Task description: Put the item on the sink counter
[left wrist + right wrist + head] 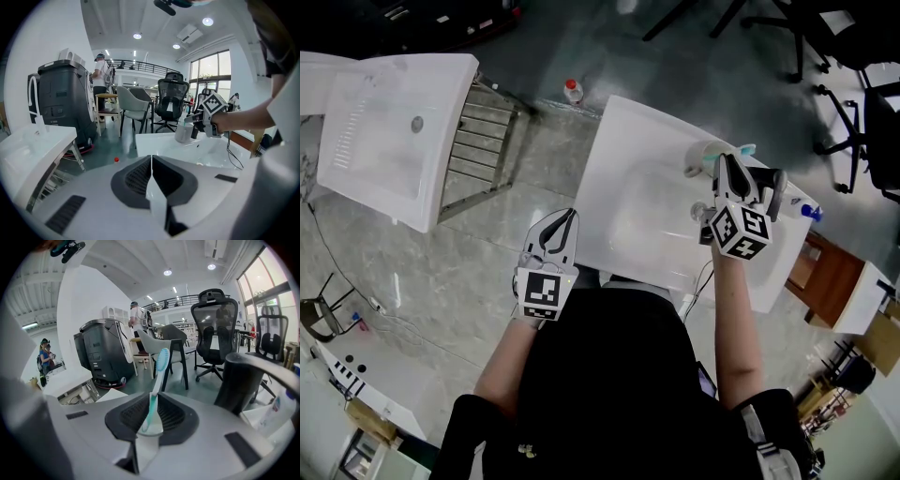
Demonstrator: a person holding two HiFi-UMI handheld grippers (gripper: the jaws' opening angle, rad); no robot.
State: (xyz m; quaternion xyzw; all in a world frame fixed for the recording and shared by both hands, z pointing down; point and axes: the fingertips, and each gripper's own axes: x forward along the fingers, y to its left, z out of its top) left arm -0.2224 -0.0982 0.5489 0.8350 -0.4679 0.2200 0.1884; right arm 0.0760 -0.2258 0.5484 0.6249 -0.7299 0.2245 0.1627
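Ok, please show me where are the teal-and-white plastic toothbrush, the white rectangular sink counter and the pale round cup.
teal-and-white plastic toothbrush point(154, 390): right gripper view, middle of the handle.
white rectangular sink counter point(619, 141): head view, bare left rim.
pale round cup point(183, 132): left gripper view, side wall.

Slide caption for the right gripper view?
Right gripper shut on an upright teal toothbrush, black faucet at right.
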